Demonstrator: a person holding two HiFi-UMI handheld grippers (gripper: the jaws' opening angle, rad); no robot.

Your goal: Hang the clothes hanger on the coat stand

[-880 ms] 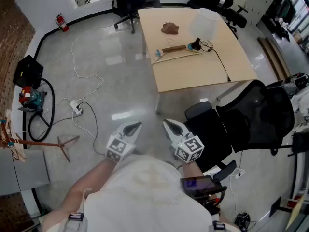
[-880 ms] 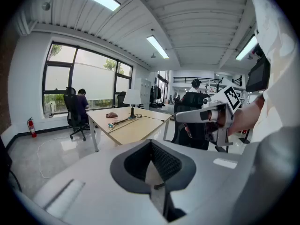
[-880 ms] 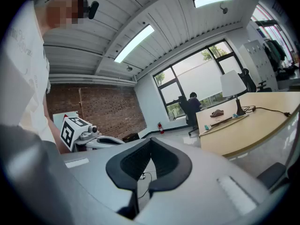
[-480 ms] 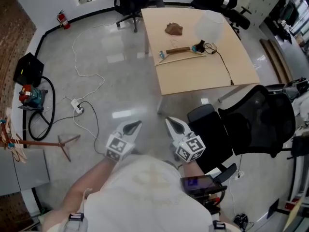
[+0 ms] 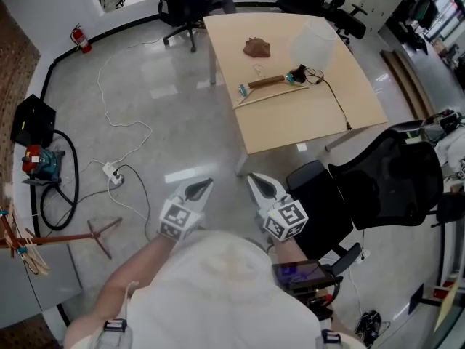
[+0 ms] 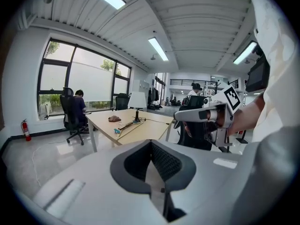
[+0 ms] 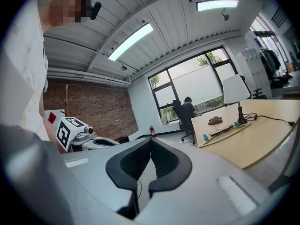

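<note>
The wooden clothes hanger [image 5: 270,87] lies on the light wood table [image 5: 305,118], far ahead of both grippers. It also shows in the left gripper view [image 6: 124,124] and the right gripper view [image 7: 226,130]. The wooden coat stand [image 5: 67,235] is at the far left on the floor, its feet spread and its top cut off by the frame edge. My left gripper [image 5: 200,189] [image 6: 151,144] and right gripper [image 5: 260,186] [image 7: 150,143] are held side by side close to my body. Both are shut with nothing in them.
A white lamp [image 5: 312,38] with its cable and a brown lump [image 5: 256,47] share the table. A black office chair [image 5: 385,184] stands right of me. Cables and a power strip [image 5: 110,173] lie on the floor at left. A person [image 6: 77,108] sits by the window.
The head view has shifted slightly, so the table and floor items sit a little differently in frame. Both grippers keep the same shut pose in front of me.
</note>
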